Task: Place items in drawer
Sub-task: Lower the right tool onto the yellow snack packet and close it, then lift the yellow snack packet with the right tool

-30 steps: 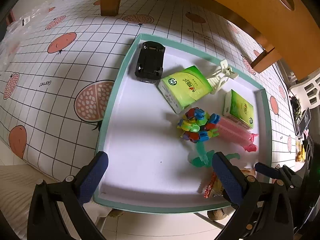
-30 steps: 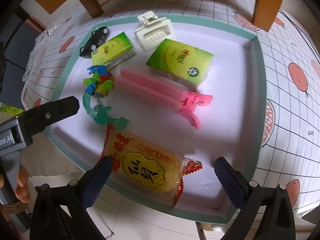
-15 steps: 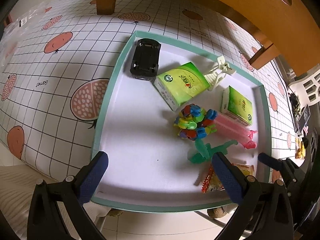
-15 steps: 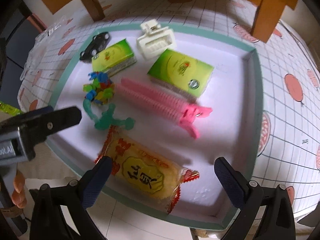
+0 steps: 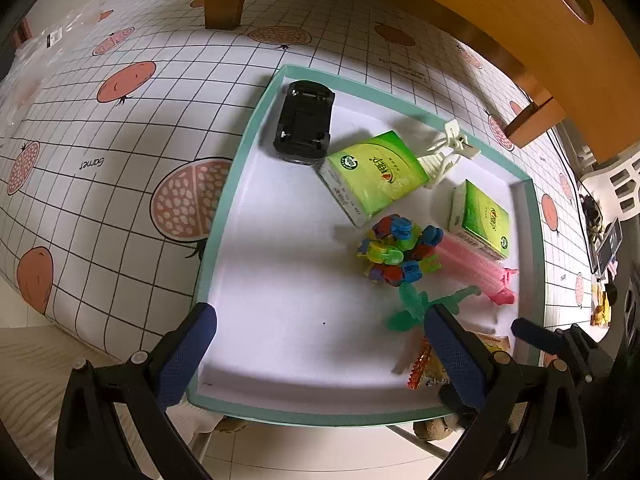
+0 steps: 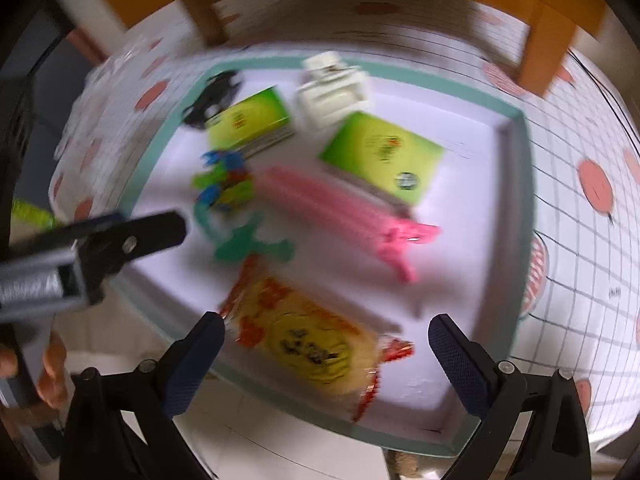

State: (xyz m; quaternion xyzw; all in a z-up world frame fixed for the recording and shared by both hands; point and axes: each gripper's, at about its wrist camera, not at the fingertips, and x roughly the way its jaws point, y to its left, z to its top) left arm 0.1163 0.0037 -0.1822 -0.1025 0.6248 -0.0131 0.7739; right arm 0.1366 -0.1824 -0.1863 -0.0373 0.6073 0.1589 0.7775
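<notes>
- All items seen lay inside the teal-rimmed drawer: the black toy car at its far corner, the snack packet by its near rim.
- The left gripper and the right gripper were both wide and empty; the placing seemed done.

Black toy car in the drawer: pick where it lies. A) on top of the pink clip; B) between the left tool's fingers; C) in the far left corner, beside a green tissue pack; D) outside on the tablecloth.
C: the black toy car lies wheels-up in the drawer's far left corner, next to a green tissue pack.
</notes>
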